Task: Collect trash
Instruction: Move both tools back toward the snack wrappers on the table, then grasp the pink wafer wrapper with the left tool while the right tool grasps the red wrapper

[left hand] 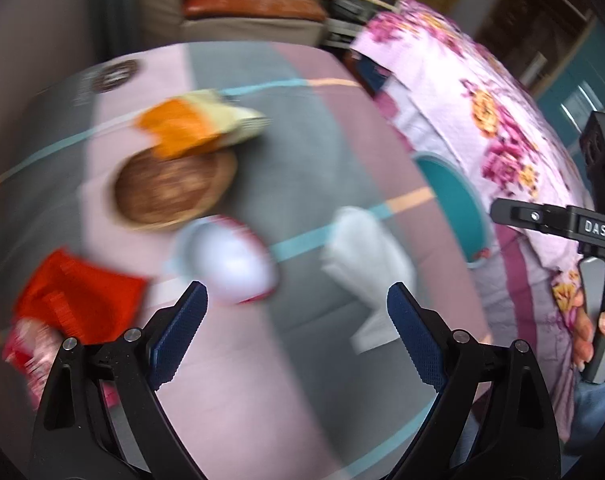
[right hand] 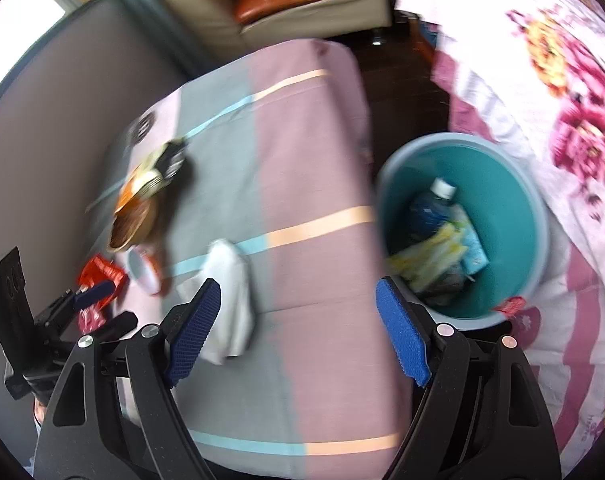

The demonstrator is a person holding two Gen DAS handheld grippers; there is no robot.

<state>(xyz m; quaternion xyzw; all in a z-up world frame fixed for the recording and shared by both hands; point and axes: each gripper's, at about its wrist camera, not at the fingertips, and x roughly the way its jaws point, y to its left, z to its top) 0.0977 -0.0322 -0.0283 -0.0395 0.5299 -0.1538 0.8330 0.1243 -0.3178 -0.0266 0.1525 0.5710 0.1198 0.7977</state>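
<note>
Lying trash: white crumpled tissue (right hand: pixel 228 300) on the striped bench (right hand: pixel 314 184), near its edge by the bin
Other litter: white cup (left hand: pixel 232 260), red wrapper (left hand: pixel 78 296), orange packet (left hand: pixel 178 128) over a brown woven bowl (left hand: pixel 170 192), all blurred
Bin: teal bucket (right hand: pixel 514 184) just beside the bench, holding a bottle (right hand: pixel 428 210) and wrappers
Left hand-held gripper (left hand: pixel 296 334): fingers spread, empty, above the cup and tissue
Right hand-held gripper (right hand: pixel 298 326): fingers spread, empty, between tissue and bucket
Surroundings: floral bedspread (right hand: pixel 562 92) beside the bucket
</note>
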